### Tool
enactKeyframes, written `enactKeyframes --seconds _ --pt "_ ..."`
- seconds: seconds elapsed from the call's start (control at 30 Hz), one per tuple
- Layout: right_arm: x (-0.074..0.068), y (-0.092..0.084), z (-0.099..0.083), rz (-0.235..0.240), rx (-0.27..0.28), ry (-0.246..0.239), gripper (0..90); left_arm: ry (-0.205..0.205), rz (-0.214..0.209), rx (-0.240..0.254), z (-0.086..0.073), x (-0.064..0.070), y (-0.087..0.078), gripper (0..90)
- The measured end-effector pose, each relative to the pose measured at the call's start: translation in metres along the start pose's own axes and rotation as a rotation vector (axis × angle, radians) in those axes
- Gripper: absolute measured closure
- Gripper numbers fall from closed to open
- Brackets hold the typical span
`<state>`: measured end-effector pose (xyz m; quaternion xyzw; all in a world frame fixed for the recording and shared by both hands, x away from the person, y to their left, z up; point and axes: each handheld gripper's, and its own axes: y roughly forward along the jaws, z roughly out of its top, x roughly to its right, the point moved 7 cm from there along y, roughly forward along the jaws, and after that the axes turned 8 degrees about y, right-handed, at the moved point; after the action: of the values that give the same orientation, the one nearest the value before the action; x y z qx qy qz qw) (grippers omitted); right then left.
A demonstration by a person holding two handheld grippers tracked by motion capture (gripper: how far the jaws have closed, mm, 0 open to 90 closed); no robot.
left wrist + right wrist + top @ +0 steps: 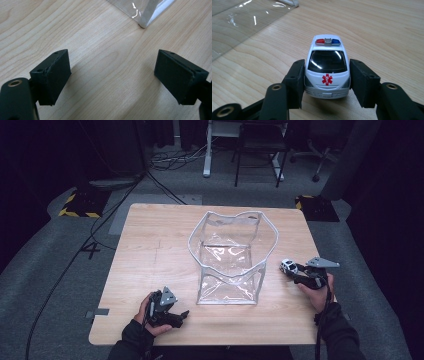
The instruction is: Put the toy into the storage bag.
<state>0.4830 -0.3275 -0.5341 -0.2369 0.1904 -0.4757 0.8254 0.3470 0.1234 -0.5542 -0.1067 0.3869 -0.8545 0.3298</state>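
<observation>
White with a red star-of-life emblem on its bonnet and a red-and-blue light bar on the roof, the toy ambulance (327, 70) sits on the wooden table (150, 250) at about 3 o'clock from the clear plastic bag (231, 257), near the table's right edge. The right tongs (327, 81) have a black jaw on each side of it — the left jaw against the body, the right jaw close beside it, and whether that one touches I cannot tell. The bag stands open-mouthed, grey-trimmed, in the middle of the table. At about 7 o'clock from it, near the front edge, the left tongs (112, 75) are spread wide over bare wood — nothing between the jaws.
</observation>
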Motion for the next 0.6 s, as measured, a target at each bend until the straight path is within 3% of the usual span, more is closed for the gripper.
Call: enactKeyframes --seconds 0.2,0.4,0.6 --pt "-0.004 -0.007 0.006 -0.001 0.028 -0.029 48.6 -0.001 -0.001 0.0 0.0 0.0 0.0 13.8" --pt "-0.01 -0.014 0.014 0.014 0.061 -0.023 48.6 0.0 -0.001 0.0 0.0 0.0 0.0 13.8" --pt "-0.013 -0.018 0.015 0.016 0.051 -0.047 48.7 0.0 0.001 0.0 0.0 0.0 0.0 13.8"
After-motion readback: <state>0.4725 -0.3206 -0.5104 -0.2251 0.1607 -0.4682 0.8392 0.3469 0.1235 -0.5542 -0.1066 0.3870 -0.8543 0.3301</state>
